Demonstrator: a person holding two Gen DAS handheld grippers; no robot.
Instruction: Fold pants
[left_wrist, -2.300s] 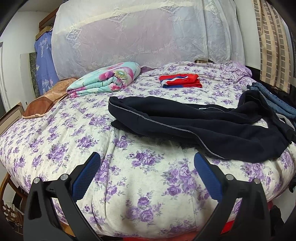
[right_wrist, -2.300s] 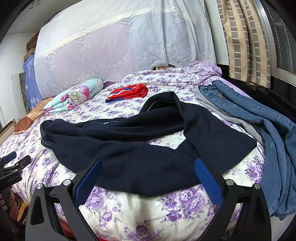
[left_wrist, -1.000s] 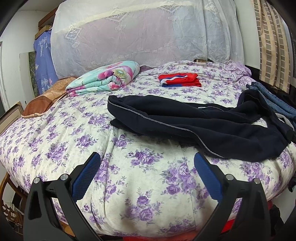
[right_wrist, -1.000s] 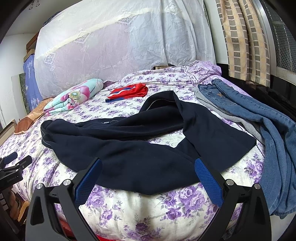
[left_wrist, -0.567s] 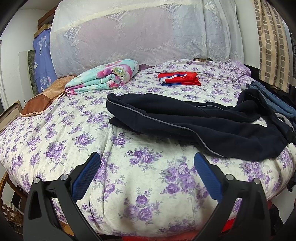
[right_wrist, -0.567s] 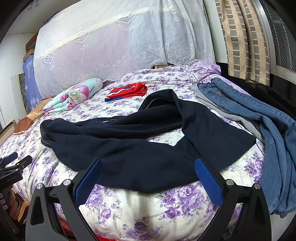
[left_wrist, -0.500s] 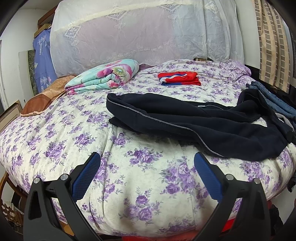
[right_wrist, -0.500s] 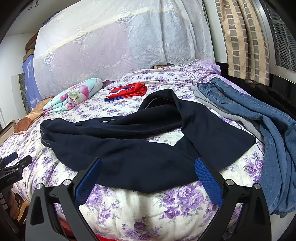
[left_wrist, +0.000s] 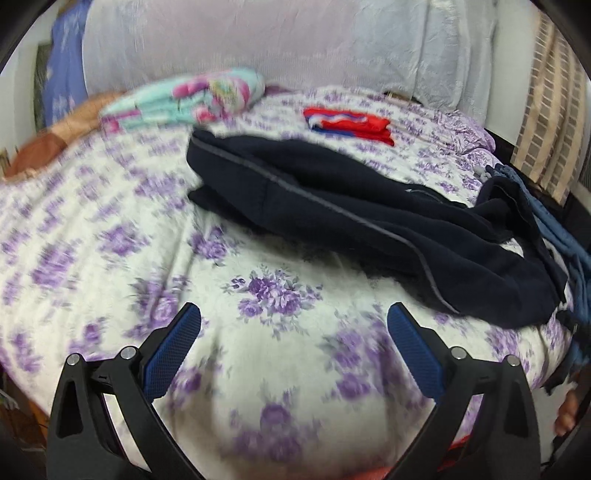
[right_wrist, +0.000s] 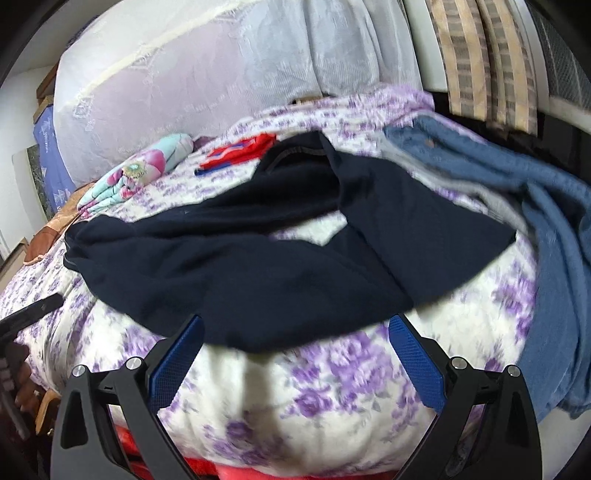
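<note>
Dark navy pants (left_wrist: 362, 218) lie crumpled across a bed with a purple-flowered cover (left_wrist: 122, 258). They also show in the right wrist view (right_wrist: 266, 254), with the waistband toward the back. My left gripper (left_wrist: 293, 325) is open and empty over the bare cover, short of the pants' left end. My right gripper (right_wrist: 295, 334) is open and empty just in front of the pants' near edge. The left gripper's tip (right_wrist: 33, 310) shows at the left edge of the right wrist view.
Blue jeans (right_wrist: 546, 206) and a grey garment lie at the bed's right side. A folded red garment (left_wrist: 351, 123) and a folded floral blanket (left_wrist: 192, 98) sit further back. A draped headboard (right_wrist: 207, 70) and a curtain (right_wrist: 480, 55) stand behind.
Both grippers have moved forward toward the bed and tilted down; the pants look closer and the views are blurred by motion. Both jaws stay open.
</note>
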